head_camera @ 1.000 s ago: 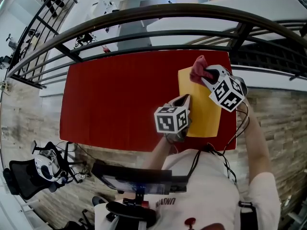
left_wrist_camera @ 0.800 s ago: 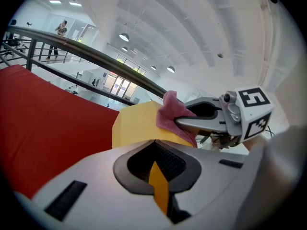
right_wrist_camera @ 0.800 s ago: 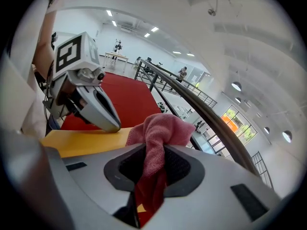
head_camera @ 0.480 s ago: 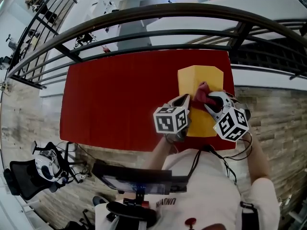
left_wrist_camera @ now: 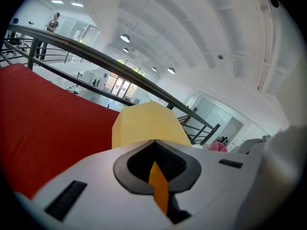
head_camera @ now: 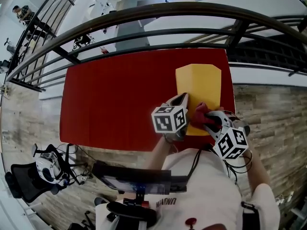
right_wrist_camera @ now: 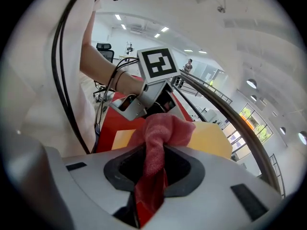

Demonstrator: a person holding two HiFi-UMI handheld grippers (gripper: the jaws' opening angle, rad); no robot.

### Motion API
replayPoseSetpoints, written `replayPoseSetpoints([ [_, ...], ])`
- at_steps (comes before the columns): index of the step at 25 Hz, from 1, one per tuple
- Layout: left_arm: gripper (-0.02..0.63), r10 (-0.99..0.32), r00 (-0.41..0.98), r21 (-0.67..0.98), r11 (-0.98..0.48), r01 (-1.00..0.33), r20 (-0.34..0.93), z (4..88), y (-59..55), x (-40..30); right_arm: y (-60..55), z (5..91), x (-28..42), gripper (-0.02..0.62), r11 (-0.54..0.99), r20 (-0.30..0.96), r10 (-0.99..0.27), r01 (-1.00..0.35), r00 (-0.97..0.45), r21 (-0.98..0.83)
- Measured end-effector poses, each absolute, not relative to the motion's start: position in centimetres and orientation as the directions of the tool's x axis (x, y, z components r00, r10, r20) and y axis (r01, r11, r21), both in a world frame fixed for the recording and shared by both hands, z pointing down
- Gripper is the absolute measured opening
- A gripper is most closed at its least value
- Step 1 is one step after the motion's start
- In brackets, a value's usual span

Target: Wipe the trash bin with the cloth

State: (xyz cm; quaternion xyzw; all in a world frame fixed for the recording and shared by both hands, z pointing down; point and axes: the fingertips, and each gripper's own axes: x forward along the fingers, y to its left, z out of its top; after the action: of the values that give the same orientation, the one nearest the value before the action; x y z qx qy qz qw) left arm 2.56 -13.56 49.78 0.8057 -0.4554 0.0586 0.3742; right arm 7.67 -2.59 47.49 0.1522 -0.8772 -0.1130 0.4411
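Observation:
A yellow trash bin (head_camera: 199, 83) stands at the right end of the red table (head_camera: 115, 99). My left gripper (head_camera: 184, 99) is at the bin's near left edge, shut on its thin yellow wall (left_wrist_camera: 158, 188). The bin's side (left_wrist_camera: 144, 123) rises just beyond those jaws. My right gripper (head_camera: 207, 120) is shut on a bunched pink-red cloth (head_camera: 199, 116), which rests against the bin's near end. In the right gripper view the cloth (right_wrist_camera: 158, 138) bulges out of the gripper (right_wrist_camera: 151, 171) over the bin (right_wrist_camera: 211, 140), with the left gripper's marker cube (right_wrist_camera: 158, 63) just behind.
A dark metal railing (head_camera: 144, 18) curves past the table's far side. An office chair (head_camera: 29, 176) and a dark stand (head_camera: 134, 178) sit on the stone floor near me. The table's left part is bare red cloth.
My right gripper has dragged the cloth from the bin's far end back along it to the near end. The left gripper has kept its hold on the bin's edge.

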Motion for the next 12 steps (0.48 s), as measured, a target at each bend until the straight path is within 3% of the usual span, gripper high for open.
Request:
replayPoseSetpoints([
  [12, 0.003, -0.69, 0.583, 0.548, -0.314, -0.775, 0.429, 49.6, -13.6, 2.9, 1.5, 47.8, 7.9, 0.097, 0.985, 0.81, -0.164, -0.048, -0.563, 0.166],
])
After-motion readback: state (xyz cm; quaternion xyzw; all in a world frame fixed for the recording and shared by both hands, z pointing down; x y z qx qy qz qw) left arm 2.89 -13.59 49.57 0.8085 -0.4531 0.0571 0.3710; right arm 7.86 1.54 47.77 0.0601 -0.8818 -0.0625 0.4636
